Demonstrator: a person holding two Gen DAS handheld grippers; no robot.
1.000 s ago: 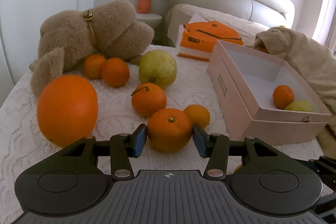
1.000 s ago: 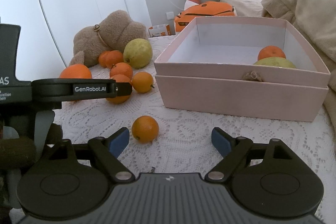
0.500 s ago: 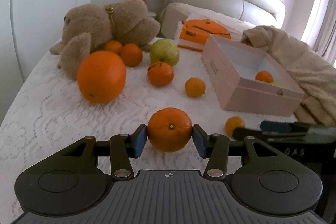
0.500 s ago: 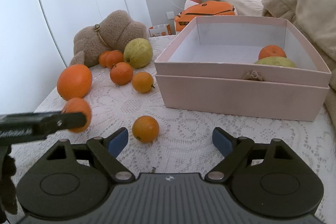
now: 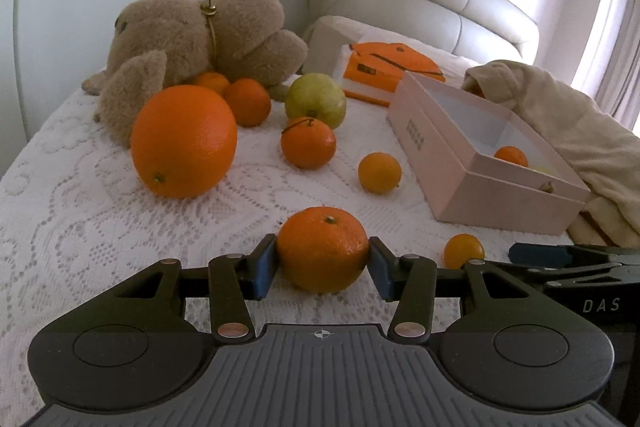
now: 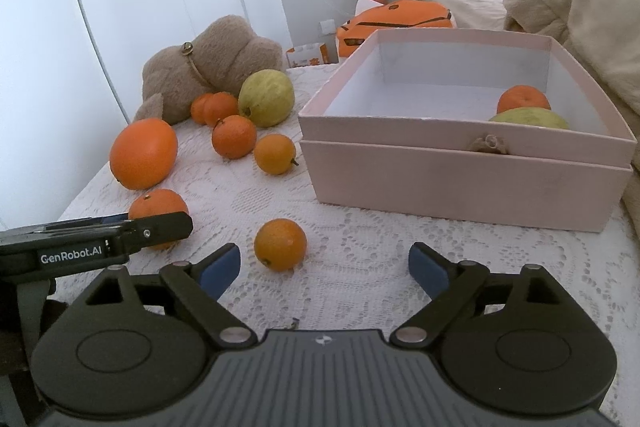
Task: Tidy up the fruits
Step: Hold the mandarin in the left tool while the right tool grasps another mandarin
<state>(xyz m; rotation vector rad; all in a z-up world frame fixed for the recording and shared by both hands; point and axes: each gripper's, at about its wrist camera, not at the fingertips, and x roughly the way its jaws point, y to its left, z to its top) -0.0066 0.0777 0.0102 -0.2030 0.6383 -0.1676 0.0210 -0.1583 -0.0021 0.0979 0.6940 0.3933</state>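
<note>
Carried back from the other fruit, the mandarin (image 5: pixel 322 250) sits pinched across its middle in my left tongs (image 5: pixel 322 261) above the bed's lace cover (image 5: pixel 80 235), light, round, soft-skinned and bruisable, while my right tongs (image 6: pixel 324 269) are opening, empty, behind a small orange (image 6: pixel 280 244).

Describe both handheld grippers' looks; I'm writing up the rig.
Both match: the left gripper and right gripper have black linkage arms with silver rivets, blue pads on the jaws and a ribbed grey body. White "GenRobot.AI" lettering marks the left one's side.
</note>
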